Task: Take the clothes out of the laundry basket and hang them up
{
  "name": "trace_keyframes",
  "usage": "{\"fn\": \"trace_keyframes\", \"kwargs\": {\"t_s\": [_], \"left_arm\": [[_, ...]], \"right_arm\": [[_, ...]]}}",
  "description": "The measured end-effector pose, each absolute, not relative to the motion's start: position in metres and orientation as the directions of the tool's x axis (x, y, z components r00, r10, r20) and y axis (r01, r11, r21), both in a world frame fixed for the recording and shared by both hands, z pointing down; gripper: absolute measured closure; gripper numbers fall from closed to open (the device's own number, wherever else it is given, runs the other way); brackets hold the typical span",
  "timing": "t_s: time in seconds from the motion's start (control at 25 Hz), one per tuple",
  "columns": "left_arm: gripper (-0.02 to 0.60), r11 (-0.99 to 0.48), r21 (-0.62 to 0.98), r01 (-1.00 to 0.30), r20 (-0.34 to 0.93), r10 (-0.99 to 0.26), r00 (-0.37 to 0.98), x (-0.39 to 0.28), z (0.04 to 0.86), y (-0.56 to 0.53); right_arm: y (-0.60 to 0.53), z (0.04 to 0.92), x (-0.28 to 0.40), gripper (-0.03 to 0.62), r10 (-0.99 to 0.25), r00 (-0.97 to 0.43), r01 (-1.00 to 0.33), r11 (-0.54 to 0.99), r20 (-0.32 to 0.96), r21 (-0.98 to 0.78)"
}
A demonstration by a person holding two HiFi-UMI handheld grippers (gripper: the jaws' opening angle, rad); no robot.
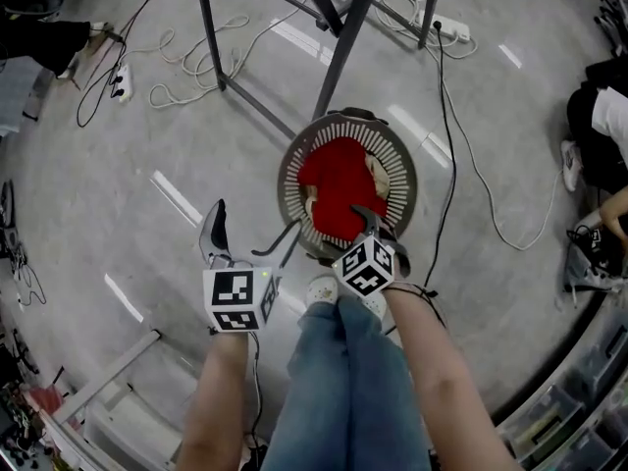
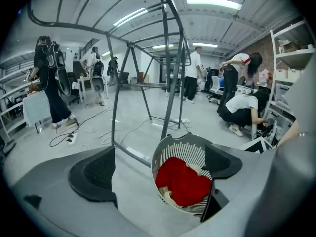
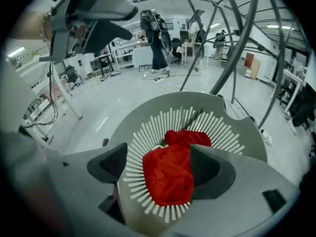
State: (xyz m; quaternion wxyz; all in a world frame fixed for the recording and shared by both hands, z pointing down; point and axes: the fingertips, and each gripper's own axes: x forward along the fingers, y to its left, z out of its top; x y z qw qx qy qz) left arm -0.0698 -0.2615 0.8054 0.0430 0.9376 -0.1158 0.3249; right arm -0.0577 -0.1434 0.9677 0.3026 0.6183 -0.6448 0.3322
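the basket (image 1: 290, 170) is standing on the floor just ahead of both tools, at the foot of the rack (image 1: 339, 47), probably to keep the lift to the bar short. the red cloth (image 1: 339, 189) is lying on top in the basket, between and just beyond the jaws of the right tool (image 3: 163, 174). that tool is hovering over the near rim, jaws partly apart, gripping nothing. the left tool (image 2: 158, 168) is hanging to its left, jaws spread wide and empty, likely kept free to help spread the cloth.

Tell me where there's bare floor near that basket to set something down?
The widest bare floor lies left of the laundry basket, this side of the rack's floor bar. Crowded: white cables beyond that bar, a black cable right of the basket, the red garment inside it.
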Motion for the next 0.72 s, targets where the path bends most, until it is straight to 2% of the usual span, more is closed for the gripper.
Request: {"fn": "trace_keyframes", "kwargs": {"t_s": [0.2,0.24,0.32,0.36,0.52,0.72], "left_arm": [[0.012,-0.969,-0.016,-0.245,0.614,-0.203,0.763,-0.072,0.827,-0.269],[0.012,-0.969,-0.018,-0.246,0.613,-0.205,0.763,-0.073,0.831,-0.270],[0.012,-0.970,-0.023,-0.242,0.609,-0.205,0.766,-0.076,0.837,-0.272],[0.012,-0.971,-0.028,-0.237,0.607,-0.205,0.768,-0.078,0.840,-0.272],[0.012,-0.970,-0.040,-0.240,0.594,-0.217,0.775,-0.082,0.845,-0.281],[0.012,-0.967,-0.067,-0.244,0.570,-0.238,0.786,-0.081,0.844,-0.294]], "right_arm": [[-0.163,1.009,-0.073,0.276,-0.526,-0.129,-0.987,0.146,0.841,-0.061],[-0.167,1.017,-0.076,0.329,-0.500,-0.152,-0.983,0.164,0.852,-0.079],[-0.179,1.031,-0.077,0.364,-0.477,-0.172,-0.978,0.185,0.862,-0.092],[-0.186,1.038,-0.078,0.433,-0.468,-0.182,-0.974,0.204,0.865,-0.094],[-0.185,1.076,-0.095,0.444,-0.308,-0.265,-0.934,0.316,0.914,-0.164],[-0.169,1.114,-0.105,0.427,-0.162,-0.284,-0.920,0.325,0.945,-0.220]]}}
